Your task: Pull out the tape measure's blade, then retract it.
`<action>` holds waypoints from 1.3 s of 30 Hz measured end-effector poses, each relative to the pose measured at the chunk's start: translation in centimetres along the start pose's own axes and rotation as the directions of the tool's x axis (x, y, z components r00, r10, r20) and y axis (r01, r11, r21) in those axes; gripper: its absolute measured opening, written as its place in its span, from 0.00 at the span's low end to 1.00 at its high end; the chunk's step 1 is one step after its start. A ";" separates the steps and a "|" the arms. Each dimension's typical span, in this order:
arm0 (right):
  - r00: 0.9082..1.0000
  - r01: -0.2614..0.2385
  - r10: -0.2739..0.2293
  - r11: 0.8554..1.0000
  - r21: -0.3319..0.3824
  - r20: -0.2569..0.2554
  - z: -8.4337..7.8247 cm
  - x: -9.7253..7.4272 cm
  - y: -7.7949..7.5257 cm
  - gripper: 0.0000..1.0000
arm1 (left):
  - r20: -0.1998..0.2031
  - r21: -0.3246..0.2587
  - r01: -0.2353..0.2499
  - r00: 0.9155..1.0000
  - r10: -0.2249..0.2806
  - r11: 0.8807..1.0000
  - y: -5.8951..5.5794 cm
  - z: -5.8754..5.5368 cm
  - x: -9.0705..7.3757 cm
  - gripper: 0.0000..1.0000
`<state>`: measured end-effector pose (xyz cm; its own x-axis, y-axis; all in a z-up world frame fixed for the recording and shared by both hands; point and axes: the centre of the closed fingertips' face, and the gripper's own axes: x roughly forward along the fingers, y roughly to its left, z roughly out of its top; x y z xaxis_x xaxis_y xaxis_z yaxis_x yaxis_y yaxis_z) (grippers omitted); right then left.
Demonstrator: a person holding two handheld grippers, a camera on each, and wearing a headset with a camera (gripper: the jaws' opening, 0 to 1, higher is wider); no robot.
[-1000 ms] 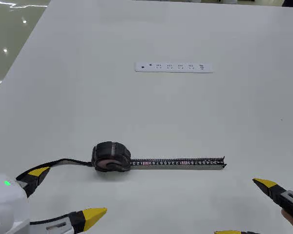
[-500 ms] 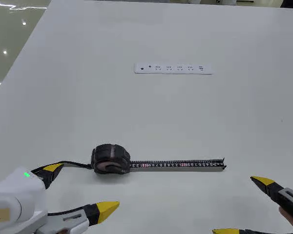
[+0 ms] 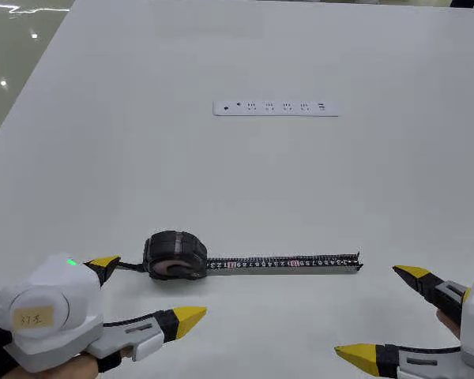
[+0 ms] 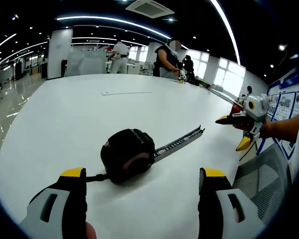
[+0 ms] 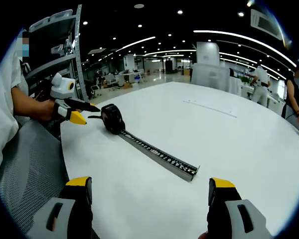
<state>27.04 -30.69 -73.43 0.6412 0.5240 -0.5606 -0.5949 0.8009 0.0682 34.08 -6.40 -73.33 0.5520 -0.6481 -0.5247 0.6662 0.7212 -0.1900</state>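
- Tape measure [image 3: 175, 255] sits on the white table [image 3: 221, 181], at the edge nearest the person, a bit left of centre. Black case, resting on its side.
- Its blade [image 3: 284, 263] is out and lies flat on the table, running straight from the case off to the right, with the end hook at the far right.
- A thin black strap [image 3: 130, 267] comes off the case's left side and runs right up to one yellow tip of the left gripper [image 3: 150, 288]. Can't tell if it's actually touching.
- Left gripper is spread wide with nothing in it. It sits just left of the case and nearer the person. In the left gripper view the case lies just ahead, between the two jaws, with a gap to both.
- Right gripper [image 3: 379, 312] is also spread wide and holds nothing. It's near the blade's hook end, on the person's side of it and clear of it. In the right gripper view the blade tip lies ahead between the jaws.
- A white power strip [image 3: 275, 108] lies further up the table, well apart from everything else.
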 end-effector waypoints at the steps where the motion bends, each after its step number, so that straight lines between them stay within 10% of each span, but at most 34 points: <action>1: 1.000 -0.002 0.002 1.000 -0.001 -0.002 0.0 0.1 -0.1 0.98 | -0.001 0.002 0.003 1.000 -0.003 1.000 -0.1 0.0 0.2 0.90; 23: 0.999 -0.032 0.031 0.999 -0.034 -0.019 0.6 2.2 -2.4 0.97 | -0.011 -0.038 0.029 1.000 -0.029 0.999 -1.4 -0.4 2.7 0.92; 39: 0.987 -0.130 0.119 0.986 -0.100 -0.109 0.3 3.3 -3.3 0.75 | 0.004 -0.112 -0.120 0.993 0.121 0.986 -0.2 0.1 4.0 0.84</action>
<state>31.31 -31.51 -75.28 0.5092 0.5805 -0.6354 -0.7186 0.6931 0.0573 36.18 -9.19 -75.26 0.6308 -0.5568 -0.5405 0.5344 0.8167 -0.2177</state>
